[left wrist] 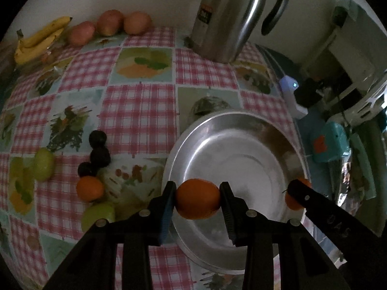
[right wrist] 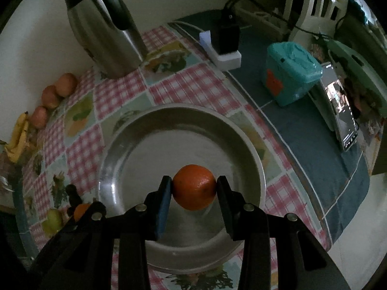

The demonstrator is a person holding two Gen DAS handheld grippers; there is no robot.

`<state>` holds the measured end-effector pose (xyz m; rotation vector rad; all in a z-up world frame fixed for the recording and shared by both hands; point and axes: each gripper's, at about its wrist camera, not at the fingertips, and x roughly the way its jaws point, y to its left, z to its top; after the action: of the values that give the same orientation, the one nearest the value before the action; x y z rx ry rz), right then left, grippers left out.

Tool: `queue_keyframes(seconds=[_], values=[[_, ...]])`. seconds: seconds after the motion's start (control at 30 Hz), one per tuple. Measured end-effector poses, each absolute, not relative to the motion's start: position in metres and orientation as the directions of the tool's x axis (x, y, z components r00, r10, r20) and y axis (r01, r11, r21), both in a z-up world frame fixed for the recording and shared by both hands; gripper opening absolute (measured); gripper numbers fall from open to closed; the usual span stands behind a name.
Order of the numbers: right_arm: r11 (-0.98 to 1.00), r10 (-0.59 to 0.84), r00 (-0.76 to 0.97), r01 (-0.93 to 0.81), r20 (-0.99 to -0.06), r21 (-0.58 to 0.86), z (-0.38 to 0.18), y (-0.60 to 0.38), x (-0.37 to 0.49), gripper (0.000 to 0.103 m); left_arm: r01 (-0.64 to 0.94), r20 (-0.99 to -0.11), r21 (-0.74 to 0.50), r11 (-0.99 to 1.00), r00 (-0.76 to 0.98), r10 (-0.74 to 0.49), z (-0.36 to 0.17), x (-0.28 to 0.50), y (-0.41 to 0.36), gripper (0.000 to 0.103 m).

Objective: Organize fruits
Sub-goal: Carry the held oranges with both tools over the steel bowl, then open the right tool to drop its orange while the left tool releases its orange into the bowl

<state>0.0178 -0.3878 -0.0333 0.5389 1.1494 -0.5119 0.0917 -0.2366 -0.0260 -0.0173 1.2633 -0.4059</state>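
Each claw is clamped on an orange: left claw (left wrist: 197, 199) holds one orange (left wrist: 197, 198) over the near rim of the steel plate (left wrist: 241, 130); right claw (right wrist: 194, 188) holds its own orange (right wrist: 194, 187) directly above the plate's middle, nearer the drop.

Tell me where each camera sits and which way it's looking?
Left wrist view: sits on the left tool, looks steeply down at the metal plate edge and loose fruit; its fingers clamp an orange, and the right tool's finger shows.
Right wrist view: sits on the right tool, looks steeply down over the plate; its fingers clamp a second orange, and the left tool's arm shows.
Both share the plate, kettle, bananas and checked tablecloth.
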Motion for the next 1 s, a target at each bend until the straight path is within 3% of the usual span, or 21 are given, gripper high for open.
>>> queue_keyframes(seconds=[0.63,0.9,1.0], values=[[0.762,-0.109,0.229,0.644,-0.967,0.067,-0.045,-0.387,0.019,0.04,0.298,-0.914,-0.291,0.909,0.194,-0.356,-0.036,0.087,-0.241,0.042],[0.758,-0.115,0.233,0.648,-0.966,0.067,-0.041,-0.389,0.018,0.043,0.285,-0.913,-0.297,0.911,0.196,-0.359,-0.033,0.086,-0.238,0.049],[0.759,-0.117,0.233,0.648,-0.965,0.064,-0.04,-0.39,0.018,0.046,0.27,-0.913,-0.293,0.917,0.204,-0.352,-0.031,0.088,-0.234,0.058]])
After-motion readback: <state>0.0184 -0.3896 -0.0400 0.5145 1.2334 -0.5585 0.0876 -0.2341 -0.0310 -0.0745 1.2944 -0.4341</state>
